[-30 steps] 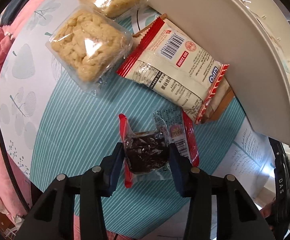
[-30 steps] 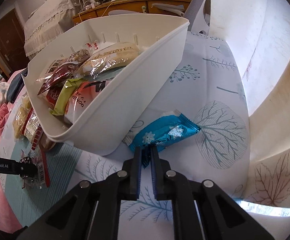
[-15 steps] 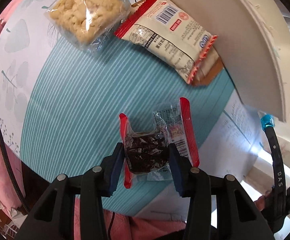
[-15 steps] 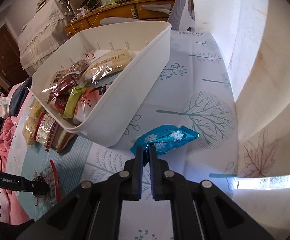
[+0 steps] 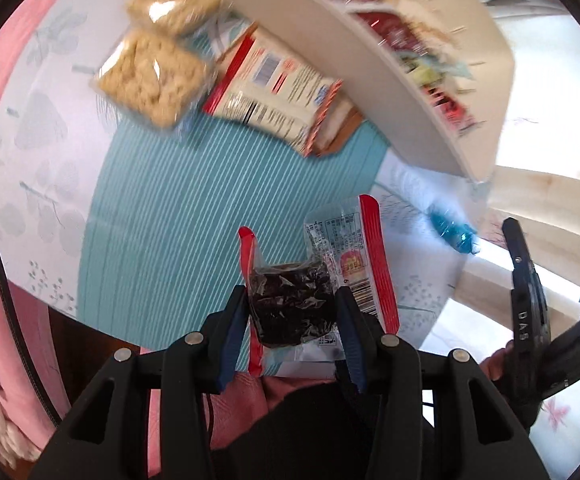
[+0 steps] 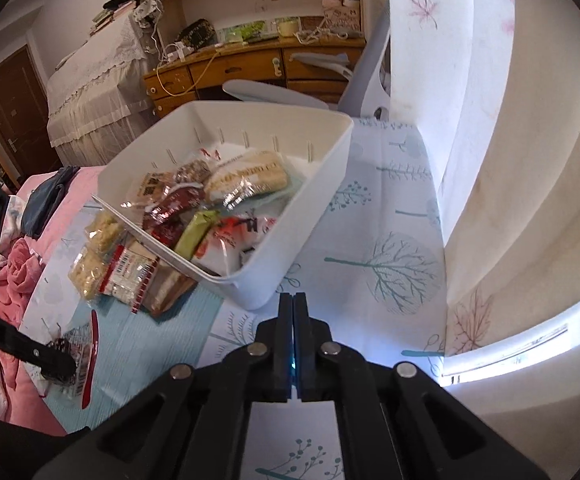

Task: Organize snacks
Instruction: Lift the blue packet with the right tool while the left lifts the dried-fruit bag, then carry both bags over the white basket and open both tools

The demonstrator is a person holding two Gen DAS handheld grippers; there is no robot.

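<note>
The left gripper (image 5: 292, 306) clamps a dark snack packet (image 5: 292, 304) above the table's near edge; the right gripper (image 6: 293, 346) pinches a blue wrapper (image 5: 452, 232), both probably meant for the white bin (image 6: 322, 188).

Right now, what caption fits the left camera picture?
Left hand-held gripper lifts a dark snack packet toward the white bin.

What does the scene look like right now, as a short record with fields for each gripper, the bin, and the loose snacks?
left gripper: shut on dark snack packet, held above the teal mat
right gripper: shut; only a sliver of blue wrapper shows between its fingers
white bin: on the tree-print cloth, holding several snack packs
loose snacks: two rice crisp packs, red-edged pack beside the bin
</note>
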